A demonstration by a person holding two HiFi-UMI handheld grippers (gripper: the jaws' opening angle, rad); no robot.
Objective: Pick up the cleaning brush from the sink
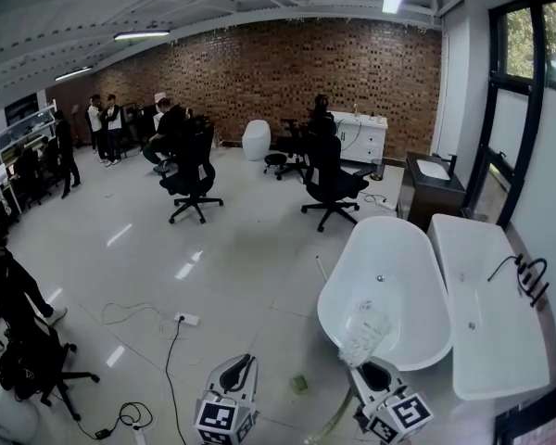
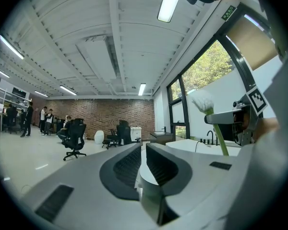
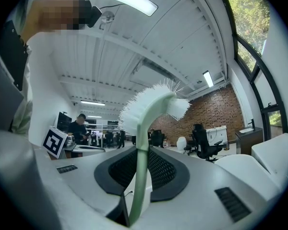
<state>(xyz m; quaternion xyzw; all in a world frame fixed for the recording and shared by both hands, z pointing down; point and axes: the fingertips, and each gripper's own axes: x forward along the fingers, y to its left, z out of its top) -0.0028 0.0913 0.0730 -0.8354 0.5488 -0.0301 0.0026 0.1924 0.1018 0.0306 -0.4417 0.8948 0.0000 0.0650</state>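
The cleaning brush (image 3: 151, 103) has white bristles and a pale green handle. My right gripper (image 3: 143, 158) is shut on the handle, with the bristle head standing up above the jaws. In the head view the brush (image 1: 363, 330) rises from the right gripper (image 1: 372, 378) in front of a white bathtub (image 1: 417, 336). From the left gripper view the brush (image 2: 204, 102) shows at the right. My left gripper (image 2: 143, 153) is shut with nothing between its pads, and sits low in the head view as the left gripper (image 1: 241, 371).
A second, rectangular white tub (image 1: 500, 360) with a black tap (image 1: 530, 276) lies at the right. A dark vanity with a sink (image 1: 433, 171) stands behind it. Office chairs (image 1: 193, 179), several people and floor cables (image 1: 139, 411) fill the room to the left.
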